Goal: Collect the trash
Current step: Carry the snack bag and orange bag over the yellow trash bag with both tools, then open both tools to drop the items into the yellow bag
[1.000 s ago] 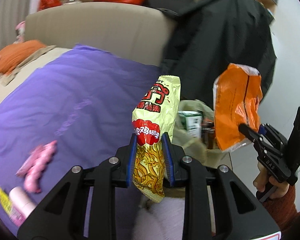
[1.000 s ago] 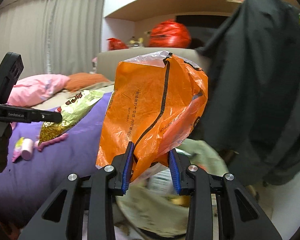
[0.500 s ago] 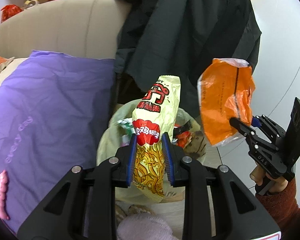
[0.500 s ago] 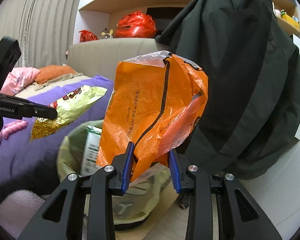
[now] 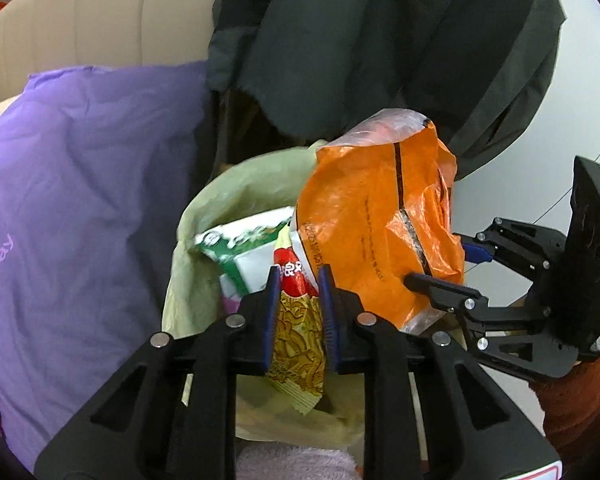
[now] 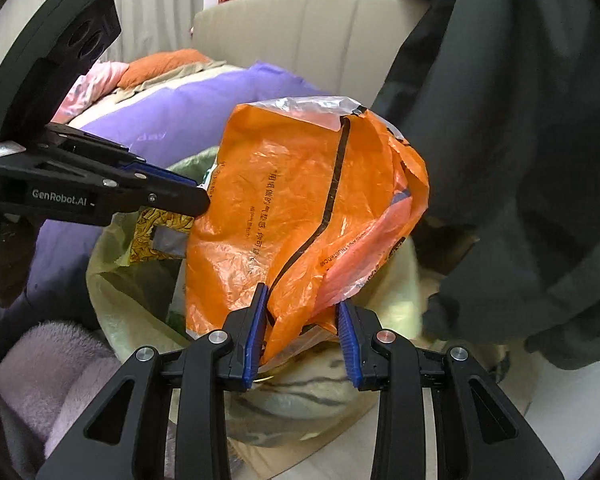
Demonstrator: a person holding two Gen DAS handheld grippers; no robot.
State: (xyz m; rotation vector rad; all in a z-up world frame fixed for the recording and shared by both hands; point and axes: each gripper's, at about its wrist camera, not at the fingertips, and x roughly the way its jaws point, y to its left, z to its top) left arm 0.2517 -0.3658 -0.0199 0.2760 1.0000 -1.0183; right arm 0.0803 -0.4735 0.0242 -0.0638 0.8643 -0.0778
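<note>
Here, left gripper (image 5: 299,288), jaws closing, grasps the snack packet (image 5: 298,344); right gripper (image 6: 303,322) clamps the orange bag (image 6: 300,216) above the lined bin (image 5: 240,184).

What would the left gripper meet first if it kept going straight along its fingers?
Probably the green-and-white packet in the lined bin, just past the snack wrapper that the left gripper holds as its jaws close; depth is unclear.

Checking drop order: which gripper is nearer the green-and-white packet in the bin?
Left. The left gripper, jaws closing on the yellow snack wrapper, sits beside the green-and-white packet. The right gripper, holding the orange bag, is farther right.
</note>
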